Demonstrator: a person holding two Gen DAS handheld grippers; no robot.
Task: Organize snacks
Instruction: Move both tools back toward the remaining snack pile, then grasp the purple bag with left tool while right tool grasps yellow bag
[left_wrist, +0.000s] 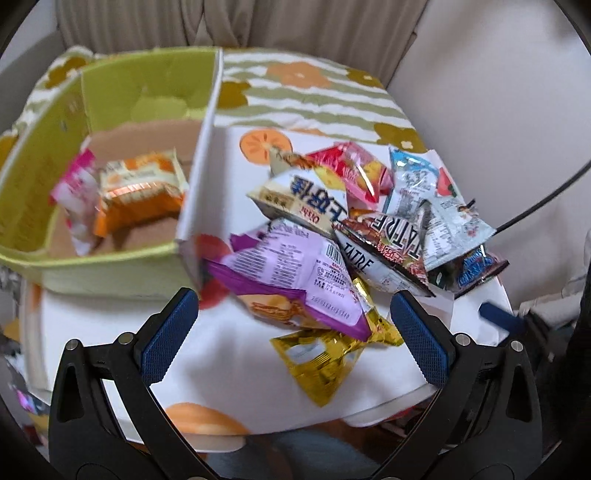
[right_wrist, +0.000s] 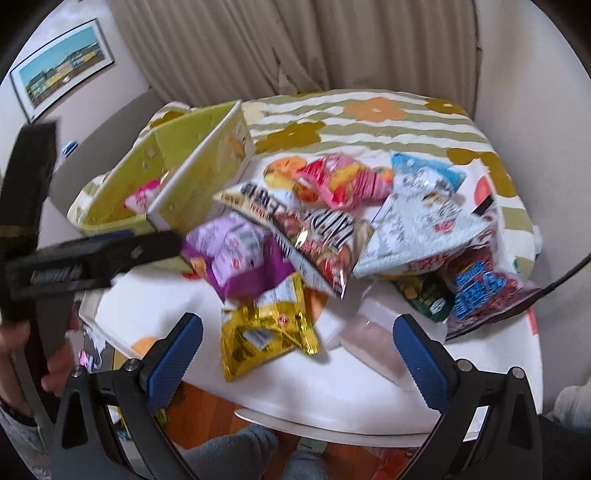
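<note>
Gaping wide and holding nothing, the left gripper hovers over a gold packet at the near edge of the snack pile; the right gripper is just as wide and empty above that packet. On the left stands a green cardboard box holding an orange packet and a pink one. One wrapper in the pile reads "TATRE"; a purple packet carries a barcode.
</note>
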